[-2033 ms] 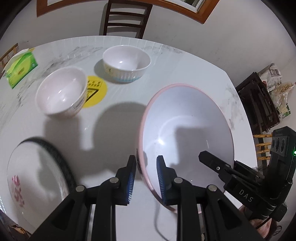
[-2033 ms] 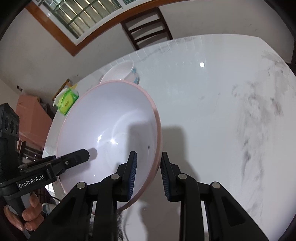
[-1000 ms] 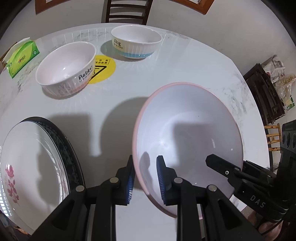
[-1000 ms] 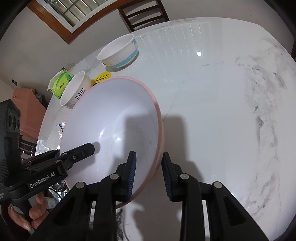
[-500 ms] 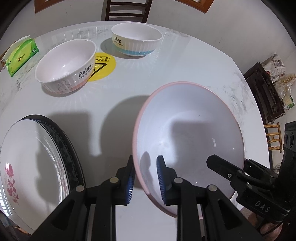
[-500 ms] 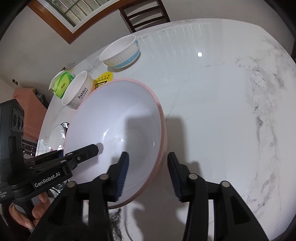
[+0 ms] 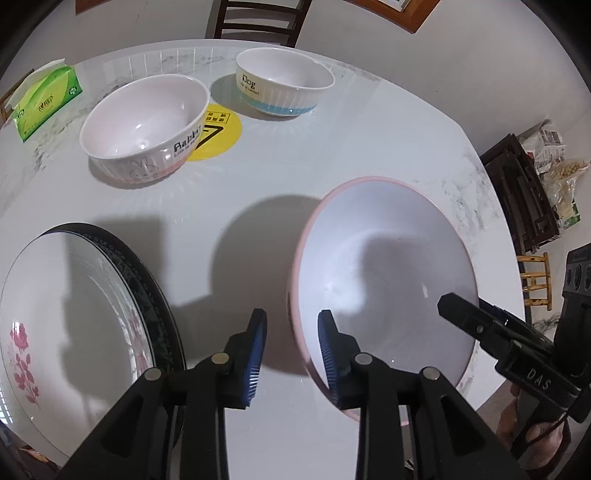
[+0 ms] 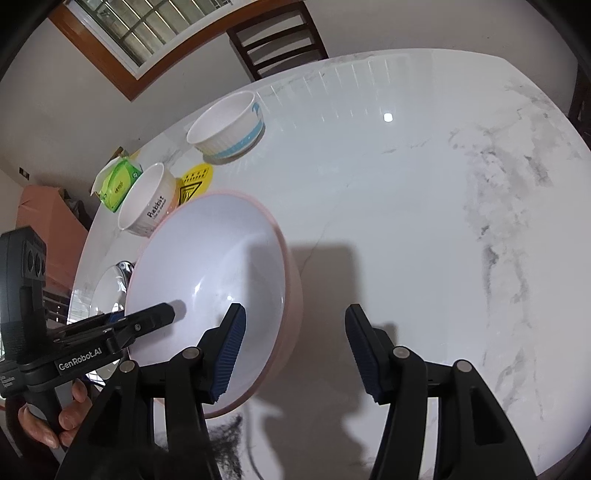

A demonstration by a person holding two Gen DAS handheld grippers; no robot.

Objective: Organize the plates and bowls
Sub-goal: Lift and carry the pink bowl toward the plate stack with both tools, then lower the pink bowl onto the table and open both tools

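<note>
A large white bowl with a pink rim (image 7: 388,288) (image 8: 207,266) rests on the white marble table (image 8: 406,184). My left gripper (image 7: 291,321) straddles its near left rim. Its jaws are opening, with a gap between the outer pad and the rim. My right gripper (image 8: 295,314) straddles the opposite rim. Its jaws are opening wide, one pad inside the bowl and one well outside, neither touching. Further back stand a "Rabbit" bowl (image 7: 144,133) and a "Dog" bowl (image 7: 284,81). At the left, a flowered white plate (image 7: 74,314) lies on a black plate (image 7: 155,295).
A green tissue pack (image 7: 44,99) sits at the far left edge, and a yellow round sticker (image 7: 218,133) lies between the two small bowls. A dark wooden chair (image 7: 258,18) stands behind the table. The table's right half is bare marble. A hand (image 8: 70,417) grips the left tool.
The big bowl came down from a tilted, raised hold onto the table. The right jaws have spread wide off its rim. The left jaws have parted a little.
</note>
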